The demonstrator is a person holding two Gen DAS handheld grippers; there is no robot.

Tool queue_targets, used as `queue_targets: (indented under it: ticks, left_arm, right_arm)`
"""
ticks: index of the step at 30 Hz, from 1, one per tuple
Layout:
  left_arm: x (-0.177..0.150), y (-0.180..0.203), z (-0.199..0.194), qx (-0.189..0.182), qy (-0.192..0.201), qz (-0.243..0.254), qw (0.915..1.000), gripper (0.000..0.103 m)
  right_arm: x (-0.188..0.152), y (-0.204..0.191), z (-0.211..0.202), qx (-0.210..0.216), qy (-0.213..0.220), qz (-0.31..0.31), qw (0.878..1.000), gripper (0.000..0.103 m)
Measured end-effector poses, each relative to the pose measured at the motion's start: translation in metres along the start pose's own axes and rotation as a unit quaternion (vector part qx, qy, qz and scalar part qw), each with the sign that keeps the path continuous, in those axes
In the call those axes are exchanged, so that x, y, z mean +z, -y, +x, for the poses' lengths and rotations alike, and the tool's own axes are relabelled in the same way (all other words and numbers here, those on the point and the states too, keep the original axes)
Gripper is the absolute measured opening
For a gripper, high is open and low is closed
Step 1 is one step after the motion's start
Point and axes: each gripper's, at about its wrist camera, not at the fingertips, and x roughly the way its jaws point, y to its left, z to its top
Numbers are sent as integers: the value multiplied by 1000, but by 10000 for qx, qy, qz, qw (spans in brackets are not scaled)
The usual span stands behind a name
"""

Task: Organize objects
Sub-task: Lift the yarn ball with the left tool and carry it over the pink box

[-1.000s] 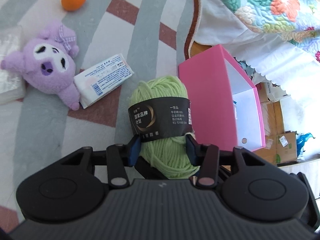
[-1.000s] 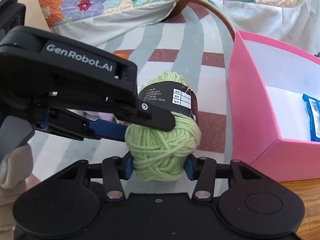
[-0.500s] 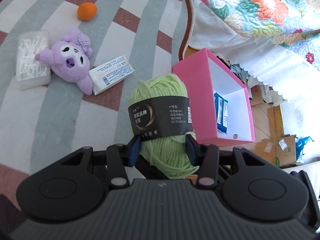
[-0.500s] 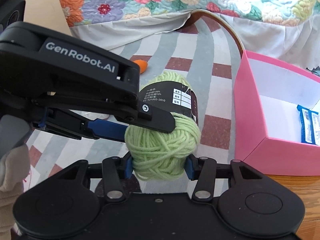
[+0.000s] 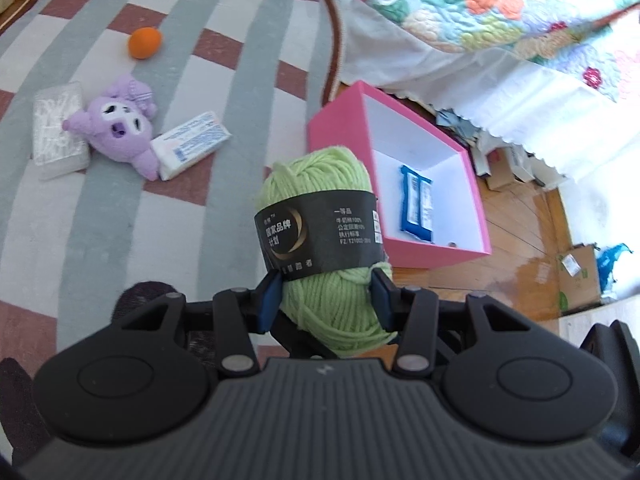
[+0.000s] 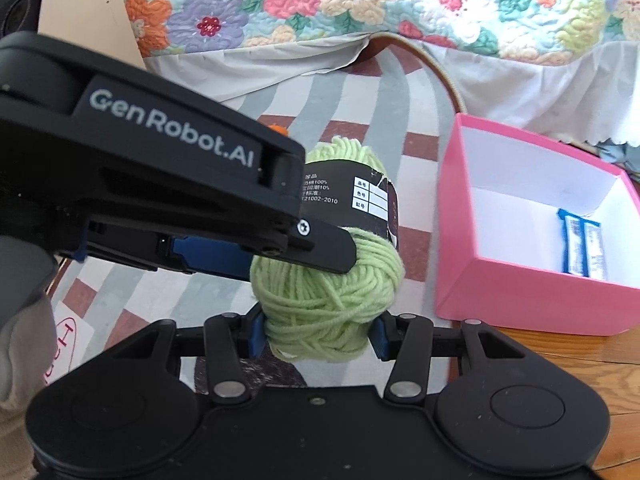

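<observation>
Striped rug and wood floor lie below the green yarn skein, carried mid-air with both the left gripper and right gripper jaws pinching it — next, judging by position, swing right over the pink box and release.

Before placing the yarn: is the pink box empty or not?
Not empty. The pink box is open on top, and a blue packet lies on its white floor.

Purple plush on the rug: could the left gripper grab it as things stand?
Probably not yet. The left gripper is shut on the yarn, which the right gripper also clamps, so its jaws are full. The plush itself lies uncovered on the rug, away from the gripper.
</observation>
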Motion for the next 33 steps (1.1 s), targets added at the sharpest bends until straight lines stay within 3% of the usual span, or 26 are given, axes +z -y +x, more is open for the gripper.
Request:
queue_targets:
  ticks: [15, 21, 33]
  left_arm:
    - [9, 60, 4, -275, -43, 452, 9986, 46]
    - [17, 93, 16, -363, -14, 865, 9956, 46]
    - [50, 140, 73, -641, -366, 1140, 9907, 46]
  right_arm:
    - [14, 28, -36, -472, 100, 218, 9986, 54]
    - [22, 56, -46, -661, 258, 493, 9963, 54]
    - [40, 119, -42, -998, 210, 731, 9921, 54]
